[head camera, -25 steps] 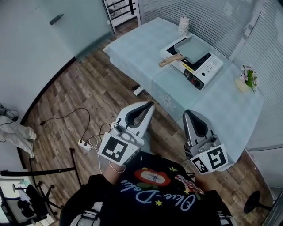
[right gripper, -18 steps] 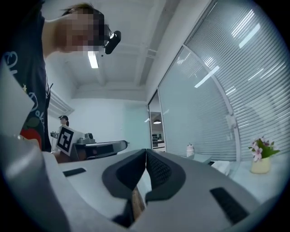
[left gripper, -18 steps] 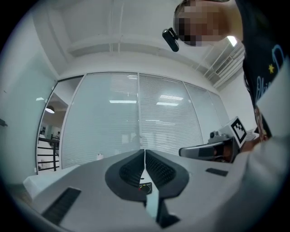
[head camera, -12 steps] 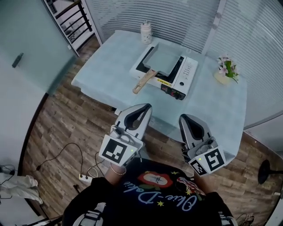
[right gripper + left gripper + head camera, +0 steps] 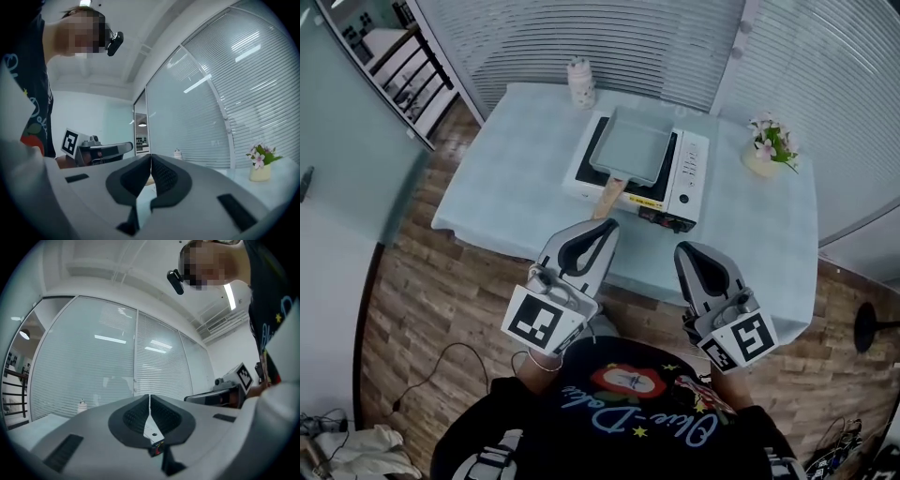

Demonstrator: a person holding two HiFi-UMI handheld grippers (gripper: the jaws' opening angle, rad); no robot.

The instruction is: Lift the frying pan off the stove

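A square grey frying pan [image 5: 632, 150] with a wooden handle [image 5: 609, 196] sits on a white portable stove [image 5: 688, 171] on the pale blue table [image 5: 516, 169]. The handle points toward me. My left gripper [image 5: 610, 225] is shut and empty, its tip just short of the handle's end and above the table's near edge. My right gripper [image 5: 682, 251] is also shut with nothing in it, held near the table's front edge, right of the left one. In the gripper views the left gripper's tips [image 5: 149, 396] and the right gripper's tips [image 5: 150, 155] meet, both raised toward the blinds.
A small white bottle [image 5: 579, 82] stands behind the stove at the table's far edge. A vase of flowers [image 5: 766, 147] sits at the right. Glass walls with blinds close off the far side. Wooden floor with a cable [image 5: 441, 375] lies at the left.
The view has swung so the table and stove now lie straight ahead and closer. Both grippers stay shut, held together in front of me, now over the table's near edge.
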